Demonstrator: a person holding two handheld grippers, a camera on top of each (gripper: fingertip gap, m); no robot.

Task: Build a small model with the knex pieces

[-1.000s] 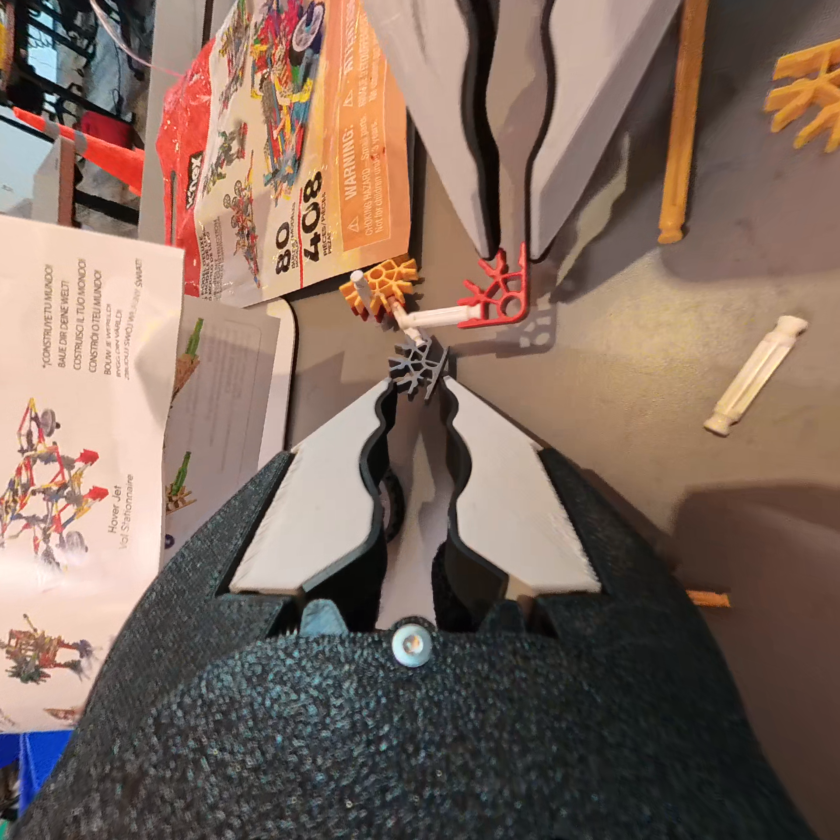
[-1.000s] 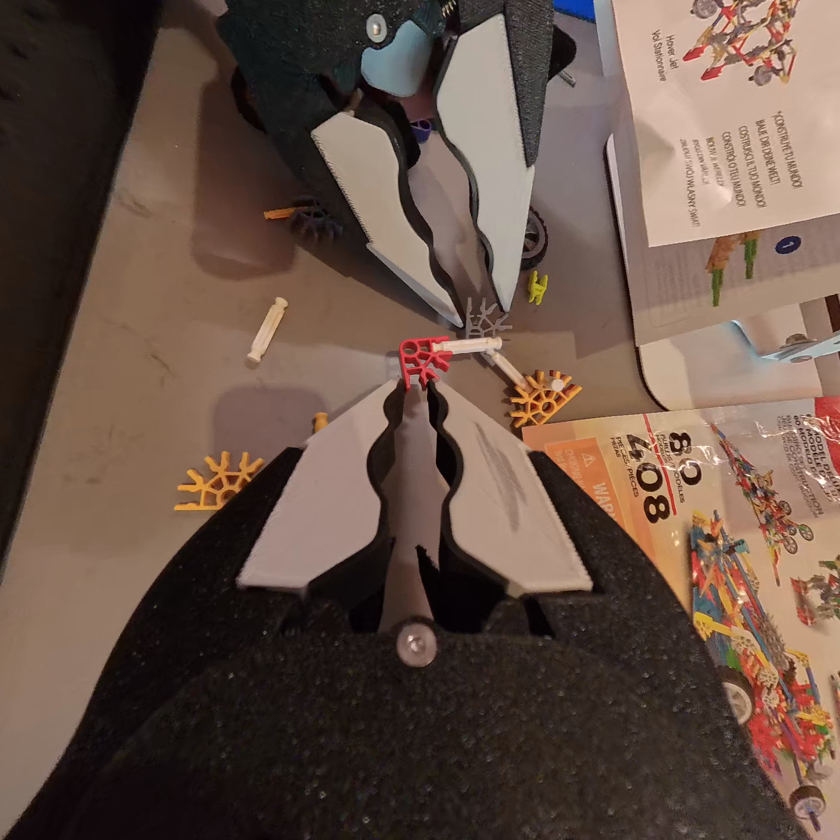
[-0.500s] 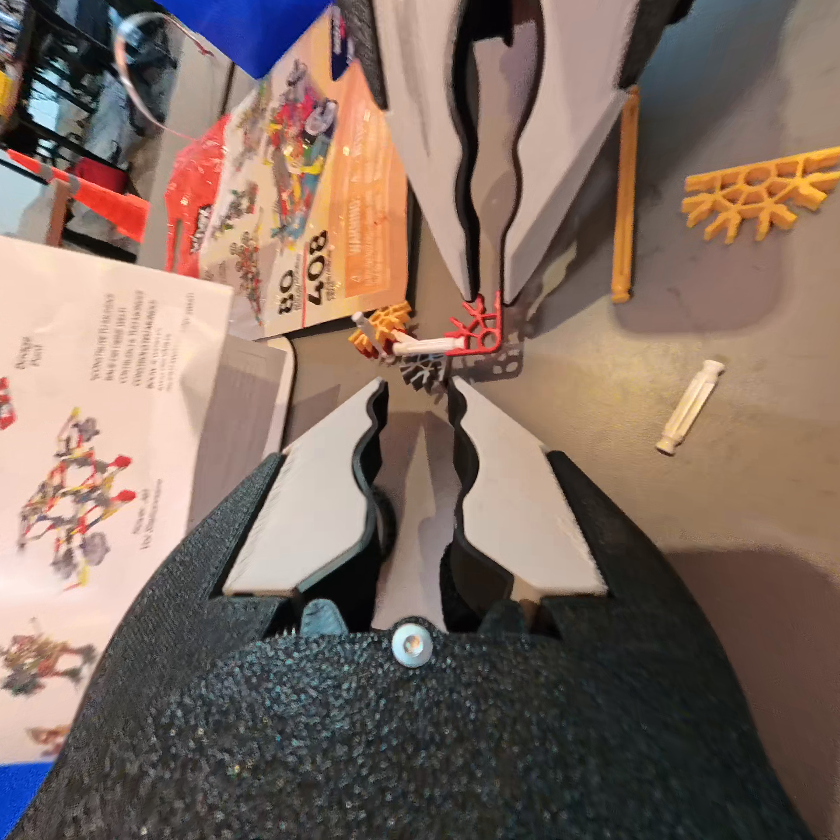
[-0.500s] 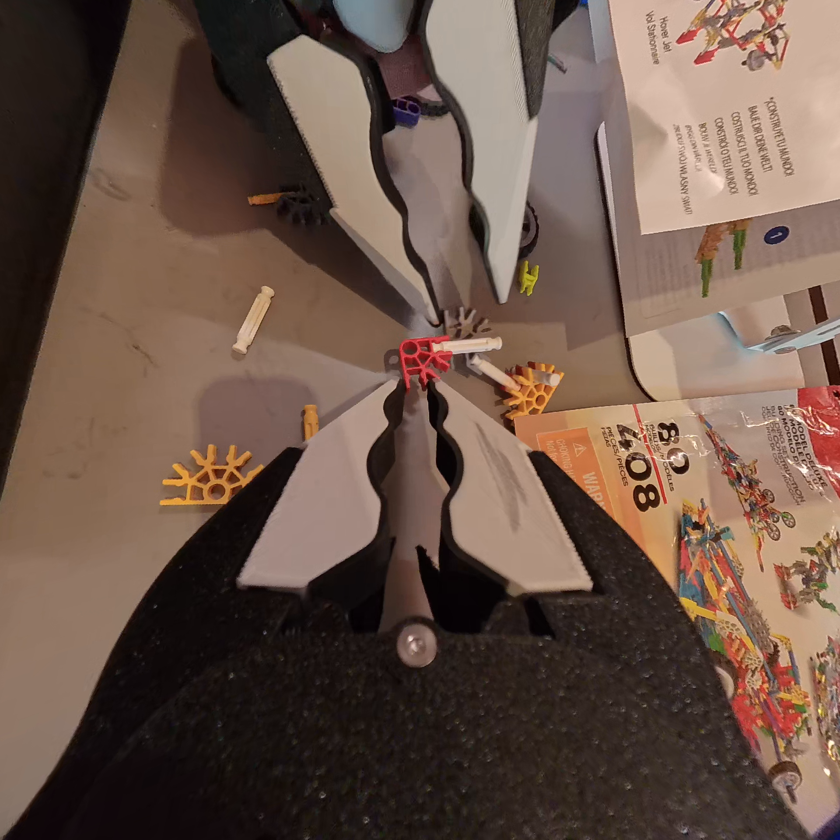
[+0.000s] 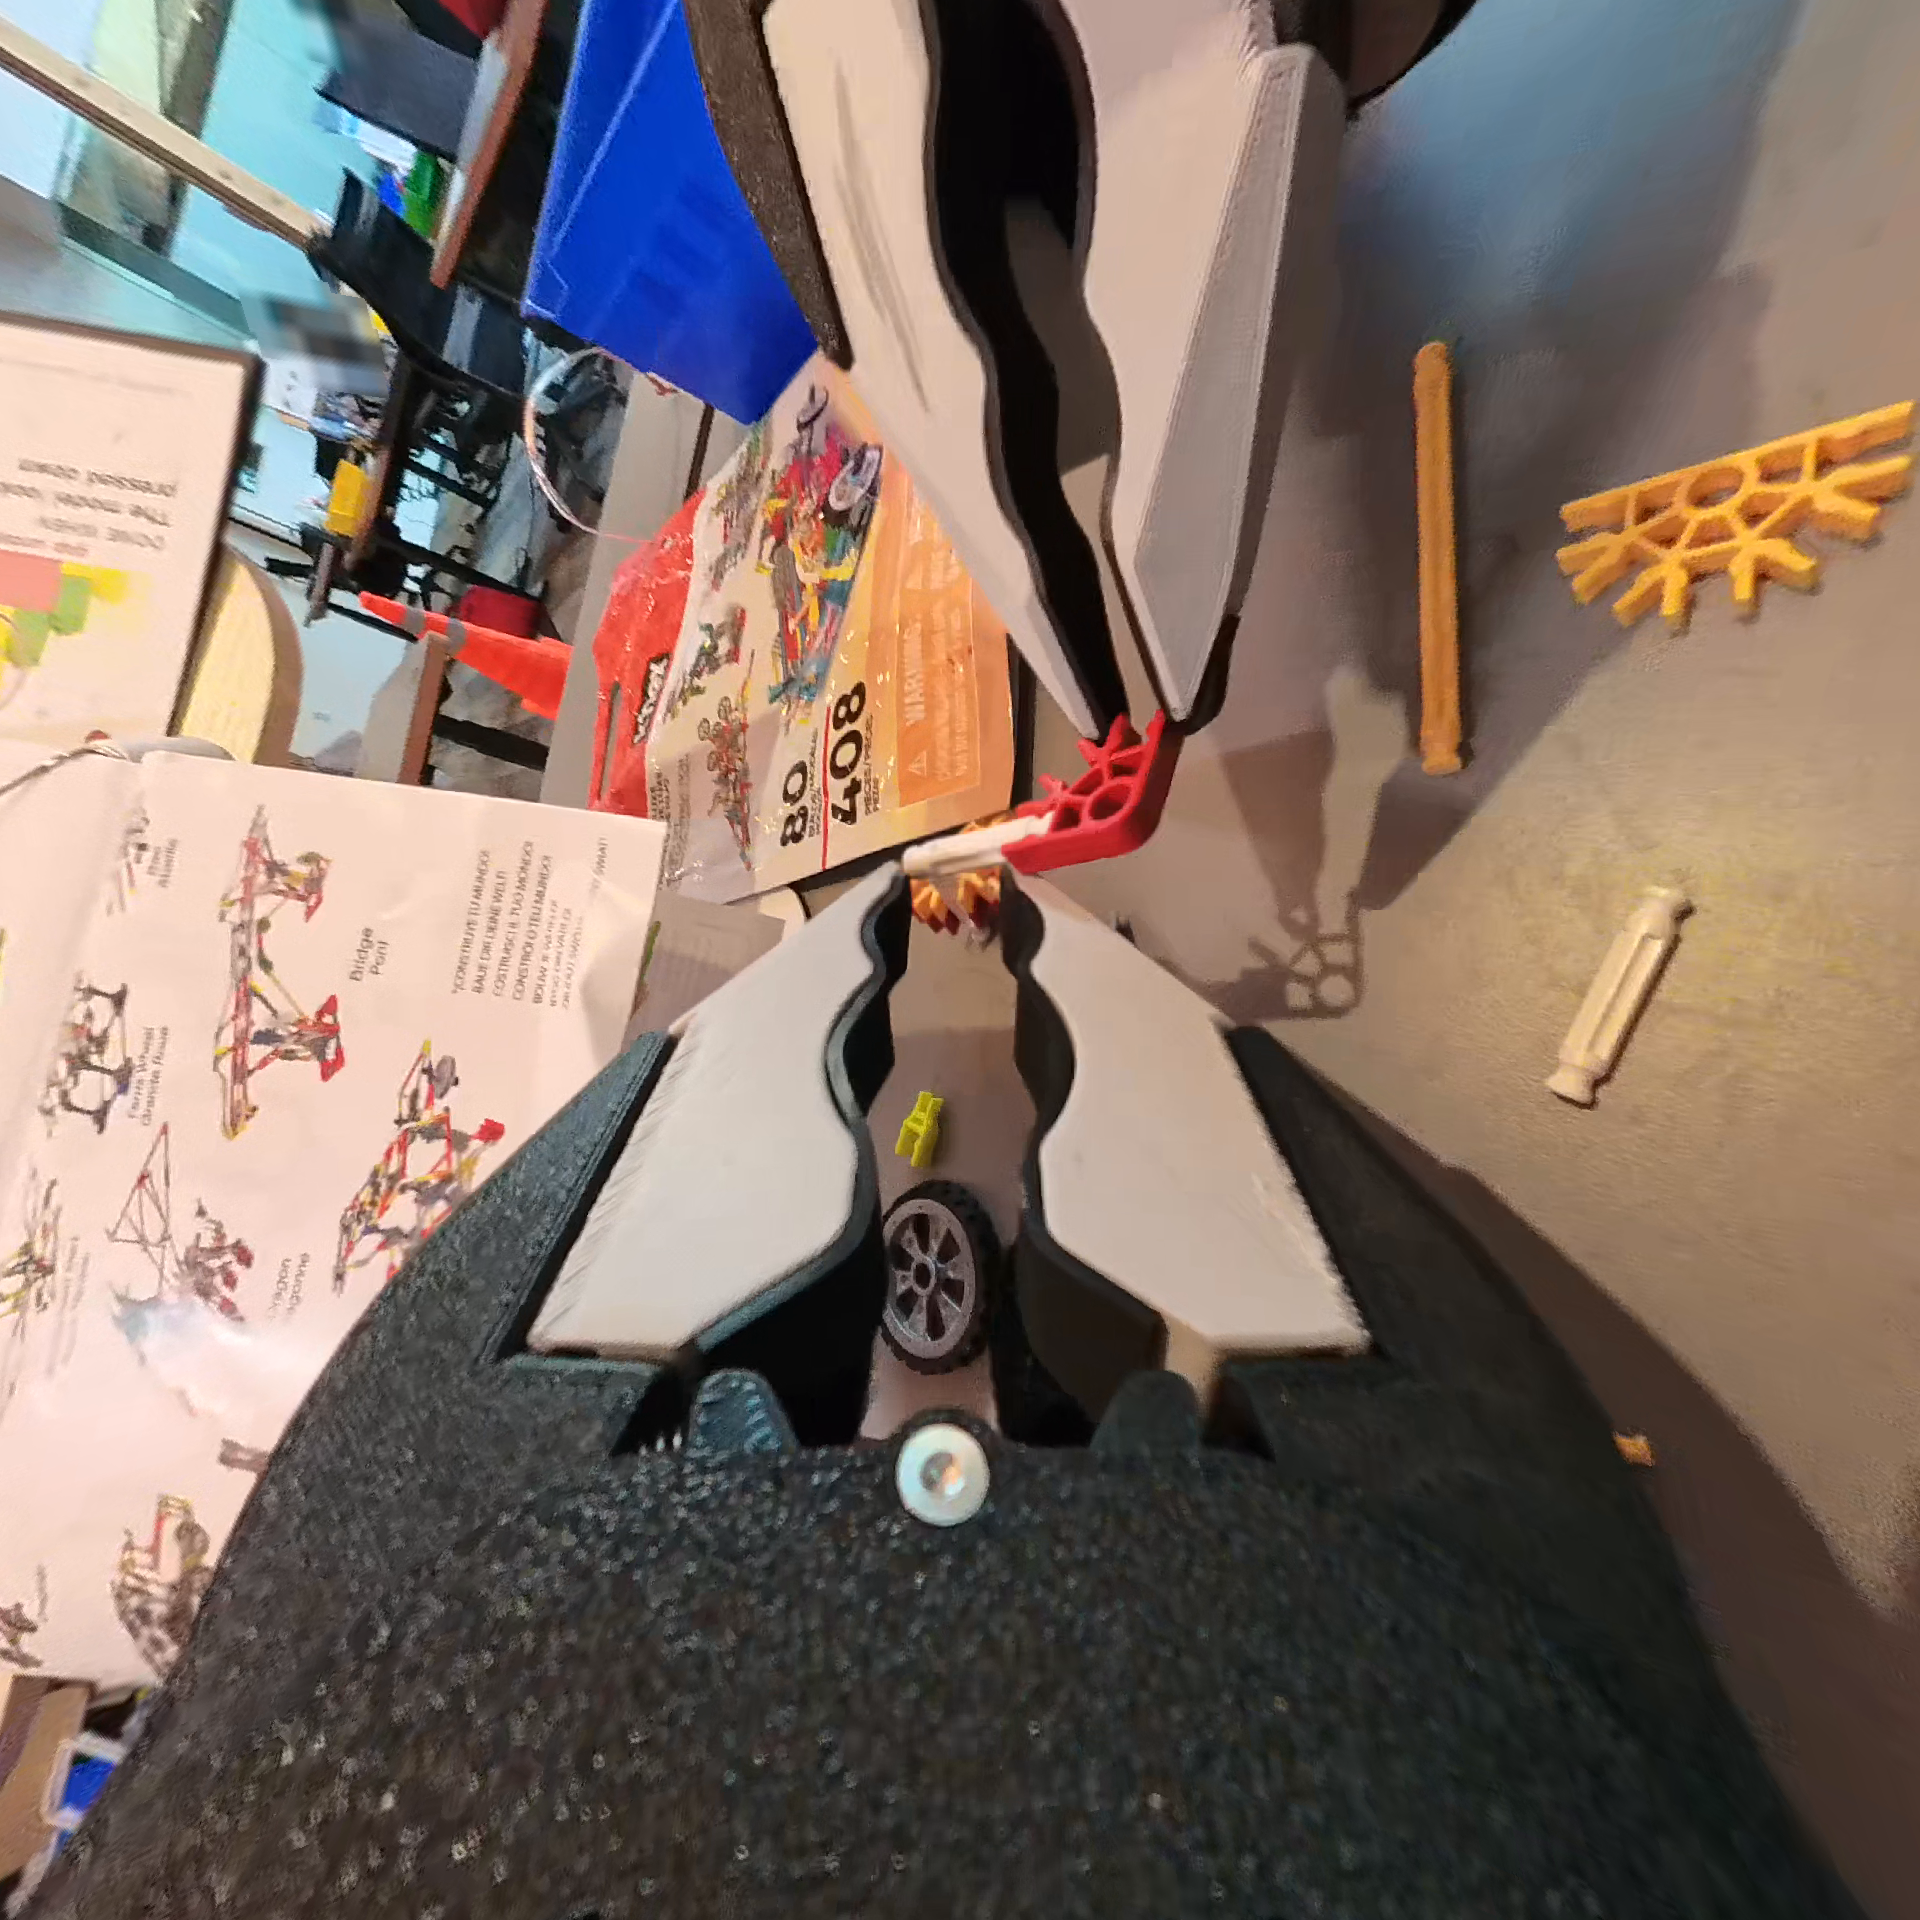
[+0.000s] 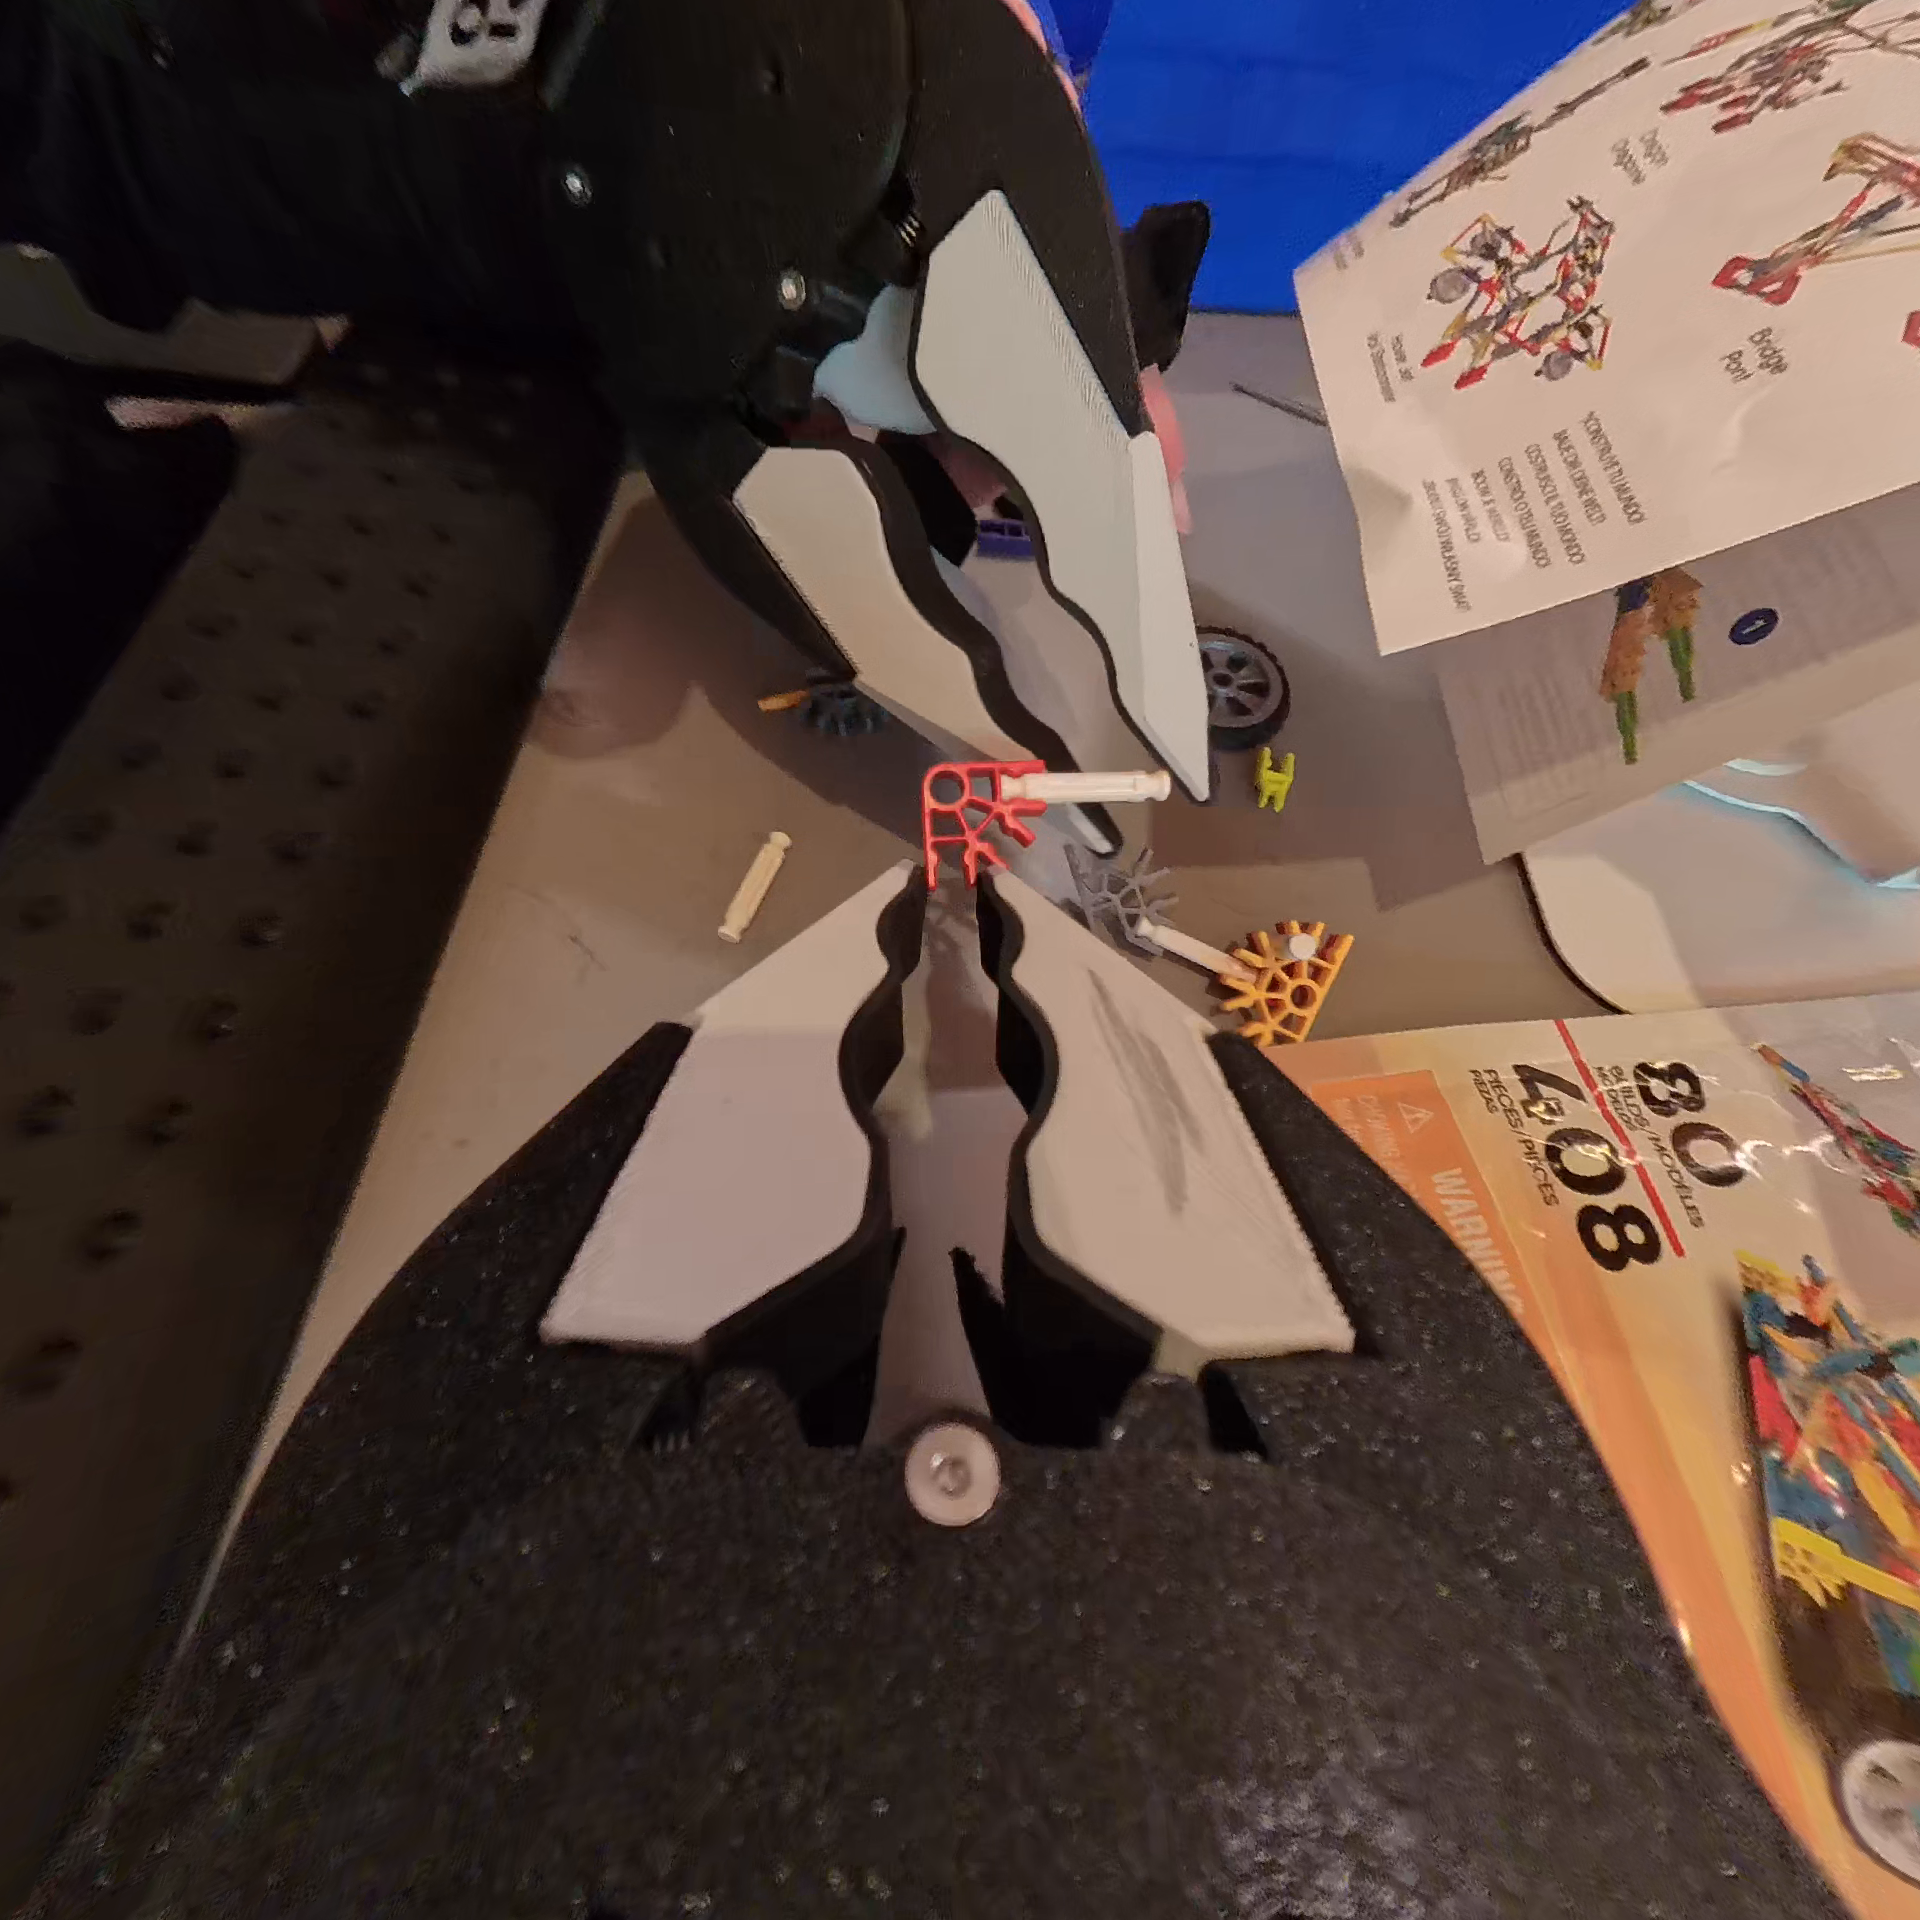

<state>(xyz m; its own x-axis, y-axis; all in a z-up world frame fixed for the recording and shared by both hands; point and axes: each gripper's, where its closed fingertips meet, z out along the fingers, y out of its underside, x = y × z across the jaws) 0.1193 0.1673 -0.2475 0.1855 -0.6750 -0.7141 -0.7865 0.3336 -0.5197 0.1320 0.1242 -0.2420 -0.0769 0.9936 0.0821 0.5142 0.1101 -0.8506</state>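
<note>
My right gripper [image 6: 951, 878] is shut on a red corner connector [image 6: 971, 826] and holds it above the grey table. A white rod [image 6: 1086, 784] sticks out sideways from the connector. My left gripper [image 5: 951, 902] is open and empty, and the rod's free end [image 5: 961, 854] lies just past its fingertips. The left wrist view also shows the right gripper [image 5: 1143, 722] pinching the red connector [image 5: 1096, 805]. A grey connector [image 6: 1117, 894], joined by a second white rod to a yellow connector [image 6: 1288, 982], lies on the table below. The left gripper [image 6: 1153, 816] faces mine.
A small wheel [image 5: 930, 1278] and a yellow-green clip [image 5: 920, 1127] lie under the left gripper. A loose white rod [image 5: 1616, 1003], a long tan rod [image 5: 1437, 561] and a yellow fan connector [image 5: 1745, 530] lie to the right. A parts bag [image 6: 1662, 1247], instruction sheets [image 6: 1662, 312] and a black perforated board [image 6: 260, 831] border the area. The gap from one gripper's tips to the other's is roughly 4 cm. The long tan rod [image 5: 1437, 561] sits 7 cm or so from the ends of my right fingers.
The red connector with its white rod has come away from the grey connector and risen with the right gripper. The left gripper has lifted and tilted; the grey and yellow pieces stay on the table.
</note>
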